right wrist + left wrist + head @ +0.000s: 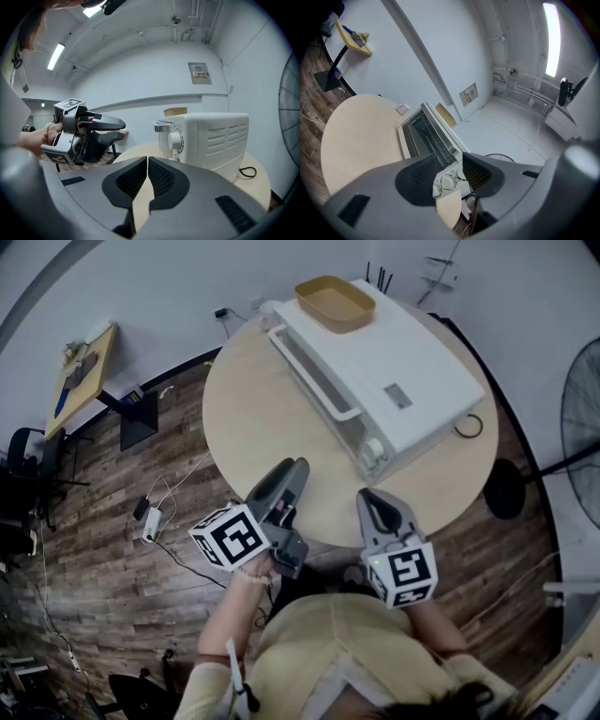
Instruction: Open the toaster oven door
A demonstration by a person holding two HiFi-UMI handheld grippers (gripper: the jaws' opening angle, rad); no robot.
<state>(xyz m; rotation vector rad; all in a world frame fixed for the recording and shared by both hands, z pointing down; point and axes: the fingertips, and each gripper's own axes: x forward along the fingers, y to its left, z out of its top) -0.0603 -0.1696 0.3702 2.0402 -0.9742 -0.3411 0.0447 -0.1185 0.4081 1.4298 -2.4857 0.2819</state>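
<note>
A white toaster oven lies across the back right of a round beige table. Its glass door is closed, with the long handle facing left. The knobs are at the oven's near end. My left gripper hovers over the table's near edge, short of the oven. Its jaws stand apart with nothing between them, and the knobs show through the gap. My right gripper hangs beside it near the oven's knob end, its pads closed together on nothing.
A tan tray rests on the oven's top. A black cable loop lies on the table behind the oven. A fan stands on the right, a small stand with a board on the left, and cables and a power strip lie on the wooden floor.
</note>
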